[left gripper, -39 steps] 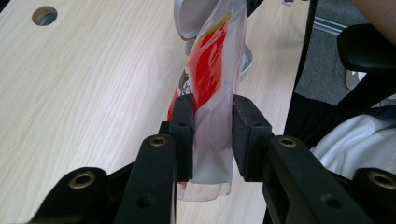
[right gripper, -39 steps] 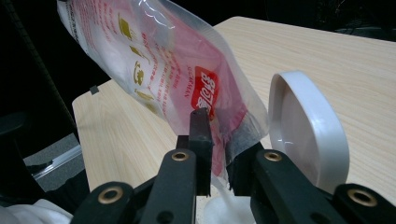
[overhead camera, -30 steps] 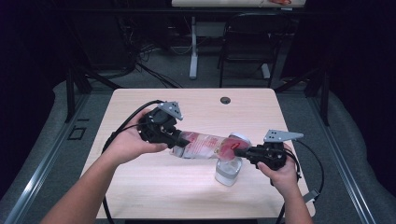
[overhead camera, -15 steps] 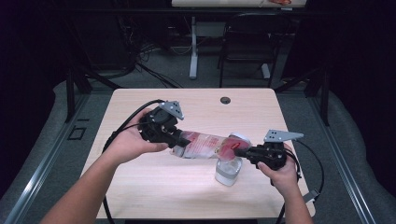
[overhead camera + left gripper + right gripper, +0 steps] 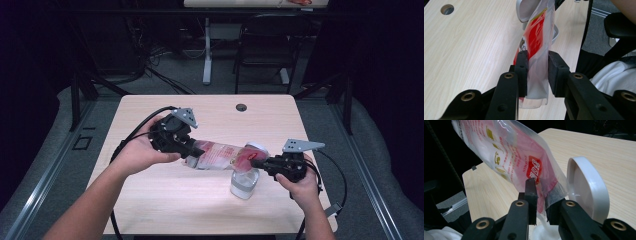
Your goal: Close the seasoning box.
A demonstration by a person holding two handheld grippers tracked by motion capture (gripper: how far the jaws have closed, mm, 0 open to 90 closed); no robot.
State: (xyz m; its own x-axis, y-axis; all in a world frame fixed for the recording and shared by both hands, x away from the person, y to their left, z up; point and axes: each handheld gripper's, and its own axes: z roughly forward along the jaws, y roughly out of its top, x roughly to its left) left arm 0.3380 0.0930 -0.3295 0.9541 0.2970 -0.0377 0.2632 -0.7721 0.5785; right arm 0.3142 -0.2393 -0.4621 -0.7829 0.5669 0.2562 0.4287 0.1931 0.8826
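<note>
A clear plastic bag with red print hangs level above the table, stretched between both grippers. My left gripper is shut on its closed end; in the left gripper view the pads pinch the bag flat. My right gripper is shut on the torn mouth end of the bag, right over a clear jar with white contents. The jar's white hinged lid stands open beside my right gripper. A white stream runs from the bag's mouth down into the jar.
The light wooden table has a round cable hole near its far edge. Cables trail from both grippers across the table. A dark chair and a desk leg stand beyond the far edge.
</note>
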